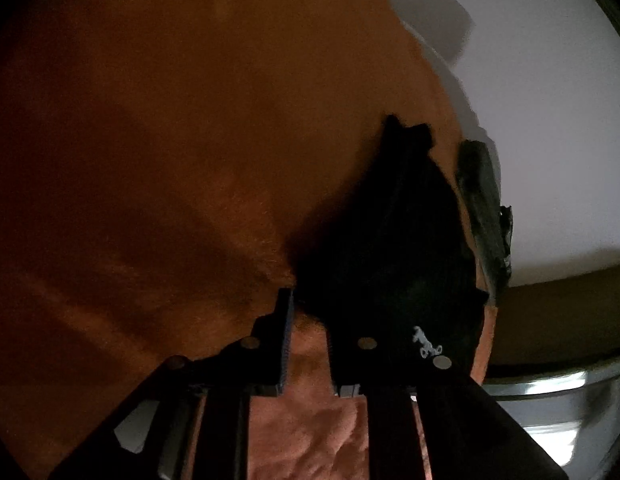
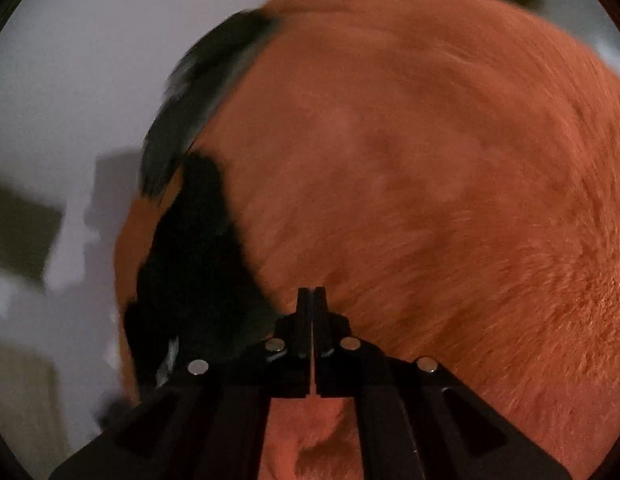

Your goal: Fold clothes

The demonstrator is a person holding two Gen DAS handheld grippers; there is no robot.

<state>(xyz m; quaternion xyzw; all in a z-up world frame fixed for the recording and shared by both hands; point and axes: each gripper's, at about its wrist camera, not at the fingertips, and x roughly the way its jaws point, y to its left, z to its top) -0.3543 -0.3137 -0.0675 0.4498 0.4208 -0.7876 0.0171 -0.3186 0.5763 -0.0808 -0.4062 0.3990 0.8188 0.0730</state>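
My left gripper (image 1: 308, 312) pinches the fuzzy orange fleece garment (image 1: 170, 140) beside its black collar (image 1: 390, 220); my right gripper (image 2: 312, 300) is clenched at the garment's edge, grip unclear. Soft, light, floppy: hold hems.

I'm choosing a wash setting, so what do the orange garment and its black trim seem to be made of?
The orange garment looks like fleece or a brushed knit: matte, with short fuzzy fibres visible across its surface. The black trim looks like a smoother, darker fabric, possibly ribbed, but it is too dark to tell for sure.
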